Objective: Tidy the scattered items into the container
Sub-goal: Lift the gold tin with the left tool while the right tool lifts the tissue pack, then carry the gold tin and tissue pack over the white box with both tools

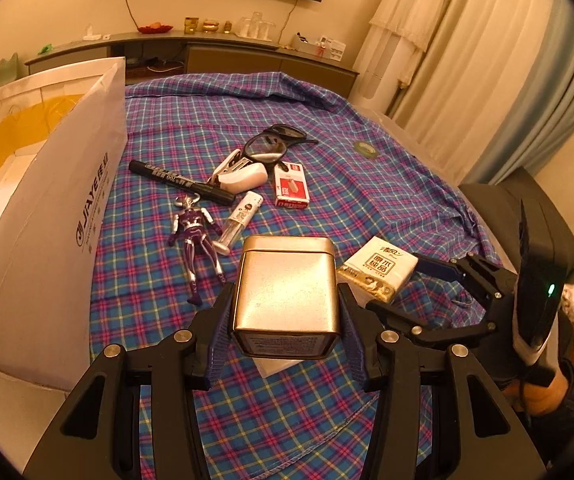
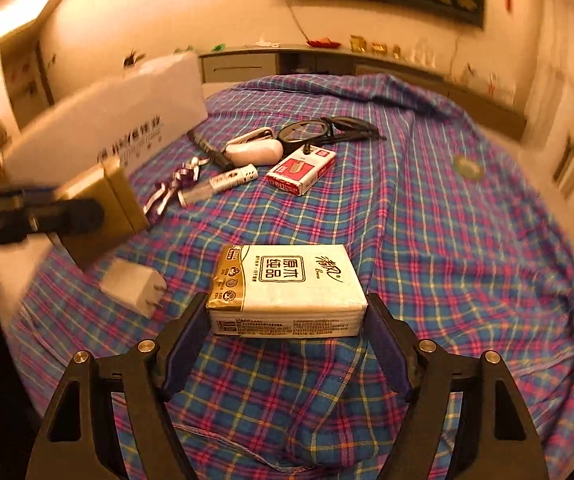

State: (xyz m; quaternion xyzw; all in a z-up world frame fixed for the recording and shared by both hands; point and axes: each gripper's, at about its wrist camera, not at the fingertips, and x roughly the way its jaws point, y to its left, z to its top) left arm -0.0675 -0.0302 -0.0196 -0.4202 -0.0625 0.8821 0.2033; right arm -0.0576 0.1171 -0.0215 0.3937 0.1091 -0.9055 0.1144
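A plaid cloth [image 1: 367,200] is spread over the whole work surface, its far edges cut off by the fisheye rim. At the left a white box [image 1: 47,216] stands open, only one printed side wall and part of the yellow interior being seen; in the right wrist view it is smeared by blur. A gold tin [image 1: 285,296] is gripped between the pads of the left gripper [image 1: 285,312], lifted clear of the cloth just beside the box wall; most of a white charger beneath it is hidden in that view and is seen whole only from the right wrist [image 2: 133,286]. A tissue pack [image 2: 287,292] lies flat on the cloth between the spread fingers of the right gripper [image 2: 287,320]; whether the pads touch its ends cannot be told, though a small gap is suggested on the left side. Farther back, well apart from both grippers, a cluster is scattered: a purple figure [image 1: 199,244], a black marker [image 1: 181,182], dark glasses [image 1: 275,142], a white stapler [image 1: 241,174] partly covered by the glasses, a red-and-white staple box [image 1: 292,189], and a small clear tube [image 1: 239,222]. A tape roll [image 1: 366,149] lies alone at the right, too small for detail.
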